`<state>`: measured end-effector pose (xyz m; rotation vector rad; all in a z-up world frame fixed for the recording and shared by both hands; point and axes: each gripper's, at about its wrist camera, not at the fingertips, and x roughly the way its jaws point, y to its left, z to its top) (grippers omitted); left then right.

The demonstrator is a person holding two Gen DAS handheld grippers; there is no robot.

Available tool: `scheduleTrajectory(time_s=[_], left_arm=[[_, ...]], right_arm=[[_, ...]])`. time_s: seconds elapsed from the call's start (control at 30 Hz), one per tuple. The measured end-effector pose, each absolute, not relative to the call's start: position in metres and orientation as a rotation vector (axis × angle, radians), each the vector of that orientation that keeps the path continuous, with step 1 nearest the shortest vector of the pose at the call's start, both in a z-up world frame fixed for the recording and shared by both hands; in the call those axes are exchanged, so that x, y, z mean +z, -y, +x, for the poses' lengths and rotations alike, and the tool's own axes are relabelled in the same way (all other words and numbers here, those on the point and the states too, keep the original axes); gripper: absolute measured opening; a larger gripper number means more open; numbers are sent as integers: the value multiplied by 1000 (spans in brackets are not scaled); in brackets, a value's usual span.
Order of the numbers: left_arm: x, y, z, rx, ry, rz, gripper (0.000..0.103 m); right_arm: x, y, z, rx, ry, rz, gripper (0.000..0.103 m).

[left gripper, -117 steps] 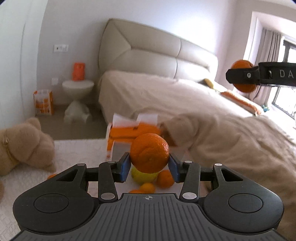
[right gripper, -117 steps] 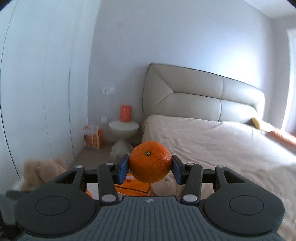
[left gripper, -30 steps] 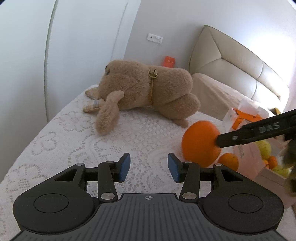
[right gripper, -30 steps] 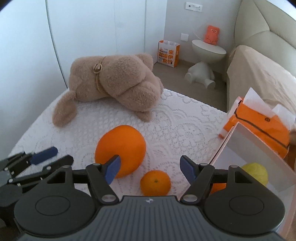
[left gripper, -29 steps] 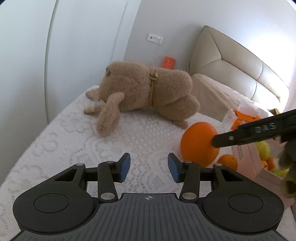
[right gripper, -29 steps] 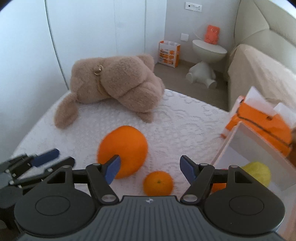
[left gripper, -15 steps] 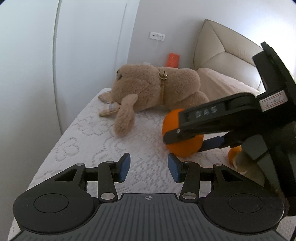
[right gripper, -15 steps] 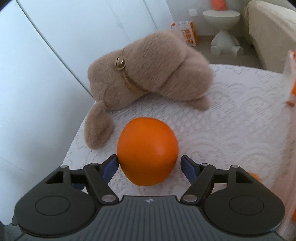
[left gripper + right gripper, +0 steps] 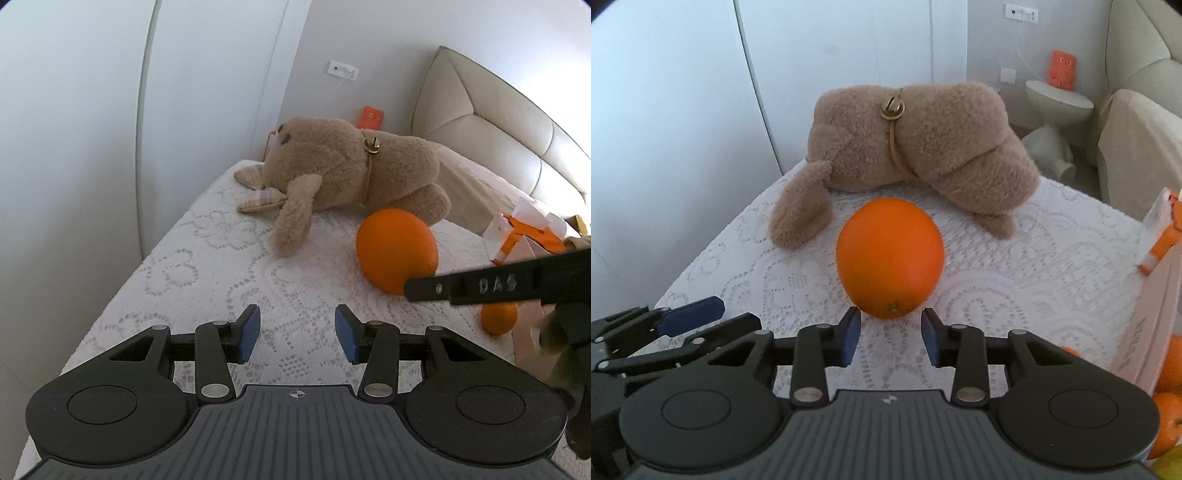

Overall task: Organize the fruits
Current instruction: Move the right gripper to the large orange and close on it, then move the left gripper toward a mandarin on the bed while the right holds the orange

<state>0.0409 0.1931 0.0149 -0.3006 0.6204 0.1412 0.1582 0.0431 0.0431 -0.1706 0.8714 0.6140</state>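
Observation:
A large orange (image 9: 890,254) lies on the white lace cover (image 9: 1015,280), in front of a brown plush toy (image 9: 912,140). My right gripper (image 9: 889,334) sits just short of the orange's near side. Its jaws are closing and its blue pads do not press on the fruit, which lies beyond the tips. My left gripper (image 9: 297,332) hovers open over bare lace with nothing between its fingers; the large orange (image 9: 397,251) is ahead to its right. A small orange (image 9: 498,319) rests by the box at the right.
A pale cardboard box (image 9: 1145,332) at the right edge holds several oranges (image 9: 1171,424) and a yellow fruit. An orange-and-white package (image 9: 524,236) stands behind it. The plush toy (image 9: 351,173) fills the far side of the cover. The left gripper (image 9: 720,317) is at lower left.
The right gripper's jaws have narrowed a lot, and the large orange now lies ahead of the tips instead of between them. In the left view the right gripper has drawn off to the right.

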Motion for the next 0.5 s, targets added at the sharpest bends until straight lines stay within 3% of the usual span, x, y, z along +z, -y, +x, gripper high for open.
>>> scheduleTrajectory(time_s=[0.13, 0.3, 0.5], left_arm=[[18, -195, 38, 159, -608, -291, 49], [18, -204, 33, 176, -605, -293, 49], [12, -216, 27, 190, -598, -331, 49]], right_arm=[[50, -46, 161, 592, -819, -129, 68], [38, -61, 181, 587, -806, -46, 74], [27, -79, 195, 586, -848, 33, 73]])
